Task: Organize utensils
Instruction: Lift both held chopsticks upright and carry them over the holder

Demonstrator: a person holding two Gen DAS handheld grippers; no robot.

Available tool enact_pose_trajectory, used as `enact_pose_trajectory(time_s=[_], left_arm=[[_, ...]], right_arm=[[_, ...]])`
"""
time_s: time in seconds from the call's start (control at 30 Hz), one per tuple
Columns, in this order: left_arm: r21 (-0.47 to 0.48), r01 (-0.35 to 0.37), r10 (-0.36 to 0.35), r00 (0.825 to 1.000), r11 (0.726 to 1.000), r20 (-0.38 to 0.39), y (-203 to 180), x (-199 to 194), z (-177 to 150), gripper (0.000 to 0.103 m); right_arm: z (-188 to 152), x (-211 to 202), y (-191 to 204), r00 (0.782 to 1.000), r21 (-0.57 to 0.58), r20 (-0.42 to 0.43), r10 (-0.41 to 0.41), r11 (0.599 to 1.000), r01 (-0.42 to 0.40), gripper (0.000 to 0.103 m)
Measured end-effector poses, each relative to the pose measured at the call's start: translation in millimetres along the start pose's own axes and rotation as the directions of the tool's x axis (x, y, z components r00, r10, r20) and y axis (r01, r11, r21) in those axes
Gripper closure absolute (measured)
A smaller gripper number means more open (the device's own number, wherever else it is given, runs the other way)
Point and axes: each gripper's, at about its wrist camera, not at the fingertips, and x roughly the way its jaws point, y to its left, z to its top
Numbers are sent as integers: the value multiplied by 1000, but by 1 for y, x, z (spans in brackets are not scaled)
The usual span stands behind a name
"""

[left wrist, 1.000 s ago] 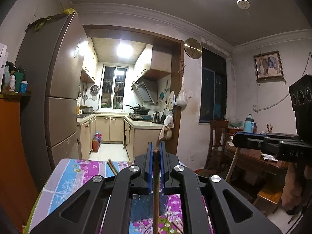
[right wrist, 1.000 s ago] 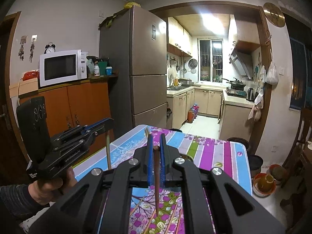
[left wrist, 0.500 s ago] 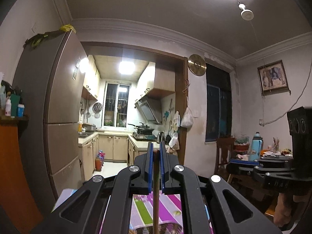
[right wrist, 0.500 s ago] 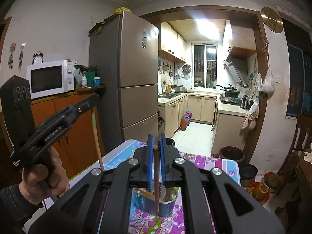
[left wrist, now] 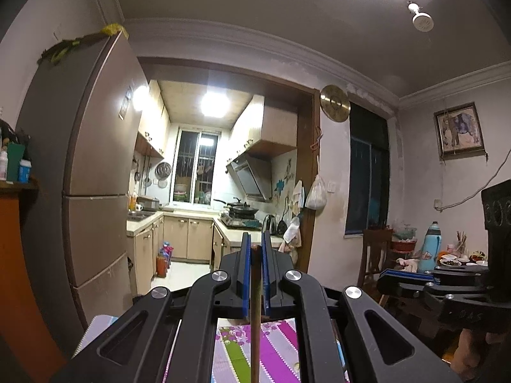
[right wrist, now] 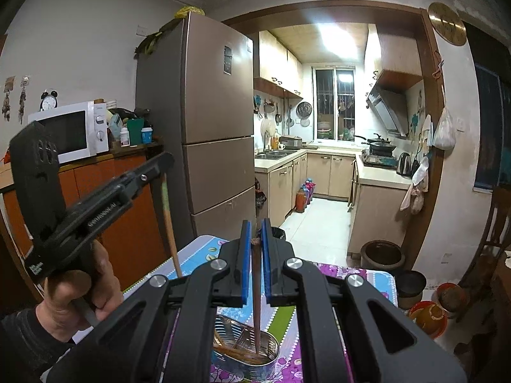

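In the left wrist view my left gripper (left wrist: 254, 249) is shut on a light wooden chopstick (left wrist: 255, 312) that hangs straight down over the floral tablecloth (left wrist: 281, 344). My right gripper (right wrist: 254, 239) is shut on a dark brown chopstick (right wrist: 256, 293). Its tip points down into an oval metal holder (right wrist: 271, 356) that has several chopsticks lying in it. The right wrist view also shows the left gripper (right wrist: 164, 159) raised at the left in a hand (right wrist: 73, 290), its chopstick (right wrist: 169, 223) dangling clear of the holder. The right gripper (left wrist: 383, 276) shows at the right edge of the left view.
A tall brown fridge (right wrist: 217, 121) and an orange cabinet with a microwave (right wrist: 73, 131) stand left of the table. Beyond the table's far edge (right wrist: 367, 276) a doorway opens on the kitchen. A dark clay pot (right wrist: 381, 253) and bowls sit on the floor at right.
Both grippers have risen and moved toward the table's far end, each still holding its chopstick. The metal holder has come into view beneath the right chopstick. The left gripper now sits higher.
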Motion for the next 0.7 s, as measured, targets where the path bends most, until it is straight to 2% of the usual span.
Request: enact_pose_trajectory(time_s=[0.37,0.7], left_arm=[[-33,-3,0,997,999,-78,14,36,-41,96],[-37,-22,18,994,999,-111,28,53,-67,96]], right_arm=[[-21,34,-12,999,44,-49,21,999,-19,98],[-36,59,-19,995,67,-92,37,997,-31,98]])
